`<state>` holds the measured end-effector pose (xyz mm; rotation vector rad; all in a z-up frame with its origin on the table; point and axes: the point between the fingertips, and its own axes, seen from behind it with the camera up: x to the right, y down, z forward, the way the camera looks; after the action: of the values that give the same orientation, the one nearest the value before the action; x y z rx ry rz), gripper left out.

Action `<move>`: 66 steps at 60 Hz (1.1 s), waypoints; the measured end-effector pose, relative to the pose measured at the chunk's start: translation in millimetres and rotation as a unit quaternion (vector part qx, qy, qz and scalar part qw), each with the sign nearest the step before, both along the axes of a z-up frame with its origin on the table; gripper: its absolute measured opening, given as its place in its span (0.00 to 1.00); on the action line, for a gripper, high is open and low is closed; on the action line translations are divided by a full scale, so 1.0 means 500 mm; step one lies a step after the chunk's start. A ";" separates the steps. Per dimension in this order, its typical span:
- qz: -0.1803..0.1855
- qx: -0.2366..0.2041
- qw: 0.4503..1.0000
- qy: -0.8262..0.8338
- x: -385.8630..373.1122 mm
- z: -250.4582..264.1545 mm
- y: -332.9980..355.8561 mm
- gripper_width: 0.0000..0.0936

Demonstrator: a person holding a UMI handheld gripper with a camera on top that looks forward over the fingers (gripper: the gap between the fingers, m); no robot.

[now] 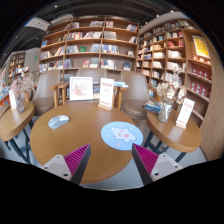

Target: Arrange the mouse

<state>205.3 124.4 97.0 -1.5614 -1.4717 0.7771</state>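
Nearest of all, the claw (pixel 110 160) hangs wide apart over the near rim of the round wooden tabletop (pixel 88 128), its pink pads (pixel 78 158) holding nothing. Left of the tabletop's middle lies the mouse (pixel 58 121), small and pale, well apart from the fingers. Right of that middle, just ahead of the right finger, sits a round light-blue mouse pad (pixel 123 134). Past the tabletop's far edge stand two upright display cards (pixel 81 88), with bookshelves (pixel 95 45) behind. Right of the tabletop a smaller table carries a vase of flowers (pixel 165 100).
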 end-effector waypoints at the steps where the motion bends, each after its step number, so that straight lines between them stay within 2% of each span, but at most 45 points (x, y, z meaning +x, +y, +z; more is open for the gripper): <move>1: 0.003 0.000 1.000 0.000 0.014 -0.009 0.006 0.91; 10: 0.023 0.003 1.000 -0.003 0.001 -0.022 -0.085 0.91; 18: 0.047 -0.019 0.999 -0.009 -0.014 -0.028 -0.209 0.91; 42: 0.117 -0.039 0.992 -0.020 -0.091 -0.075 -0.513 0.91; 50: 0.114 -0.056 0.991 -0.032 -0.135 -0.113 -0.567 0.91; 66: 0.093 -0.043 0.994 -0.029 -0.285 -0.167 -0.576 0.91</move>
<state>63.0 -163.8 13.4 -1.5357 -1.6636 0.9200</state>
